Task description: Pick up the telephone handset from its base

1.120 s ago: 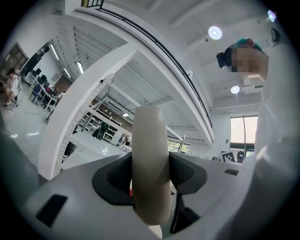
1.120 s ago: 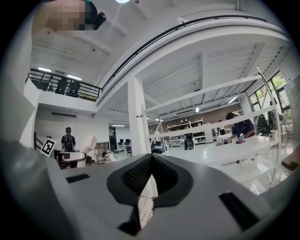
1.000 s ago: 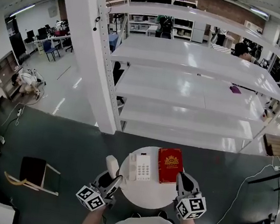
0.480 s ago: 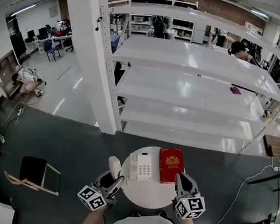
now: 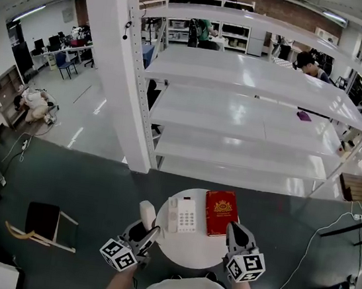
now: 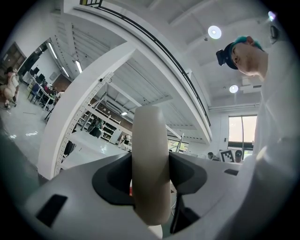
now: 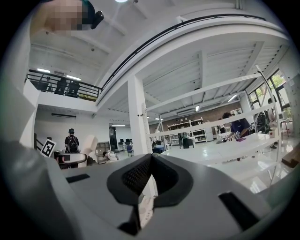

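My left gripper (image 5: 142, 232) is shut on the cream telephone handset (image 5: 146, 214), held off the left edge of the round white table (image 5: 194, 249). In the left gripper view the handset (image 6: 150, 173) stands upright between both pads. The white telephone base (image 5: 182, 215), with its keypad, lies on the table to the right of the handset, and its cradle side is bare. My right gripper (image 5: 236, 237) hovers at the table's right edge, beside the red book, with its jaws together and nothing in them.
A red book (image 5: 220, 213) lies on the table right of the base. White shelving (image 5: 251, 117) and a white pillar (image 5: 115, 64) stand beyond the table. A chair (image 5: 43, 221) is on the dark floor at left, and a cable (image 5: 305, 258) runs at right.
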The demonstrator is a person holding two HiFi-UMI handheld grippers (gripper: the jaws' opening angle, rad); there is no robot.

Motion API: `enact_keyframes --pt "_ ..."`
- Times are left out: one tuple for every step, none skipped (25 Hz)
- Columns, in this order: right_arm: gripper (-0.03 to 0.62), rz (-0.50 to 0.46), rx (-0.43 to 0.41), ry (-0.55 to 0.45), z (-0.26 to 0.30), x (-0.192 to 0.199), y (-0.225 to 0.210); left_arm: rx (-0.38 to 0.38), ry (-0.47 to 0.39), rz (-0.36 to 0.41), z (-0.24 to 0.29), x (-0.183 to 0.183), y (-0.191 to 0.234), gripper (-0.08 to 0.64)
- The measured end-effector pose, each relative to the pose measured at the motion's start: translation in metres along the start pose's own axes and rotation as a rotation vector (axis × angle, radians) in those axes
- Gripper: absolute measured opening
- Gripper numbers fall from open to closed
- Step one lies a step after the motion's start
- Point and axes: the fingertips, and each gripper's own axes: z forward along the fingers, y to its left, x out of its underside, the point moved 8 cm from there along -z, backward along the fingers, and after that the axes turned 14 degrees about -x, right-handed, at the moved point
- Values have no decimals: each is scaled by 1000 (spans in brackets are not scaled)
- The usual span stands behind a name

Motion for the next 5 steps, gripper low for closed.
enact_keyframes --pt "8 0 -1 1 0 0 1 0 -1 -3 0 -1 0 222" --pt "8 0 -3 2 1 0 2 0 -3 -6 -1 -2 1 222" --pt "8 -1 -5 3 2 0 3 1 -4 -8 -1 -2 1 222" --pt "8 -1 -6 4 2 0 4 2 -5 -9 -1 -3 0 222" --pt "8 -2 -7 5 2 0 5 4 -5 -10 -1 -4 0 222"
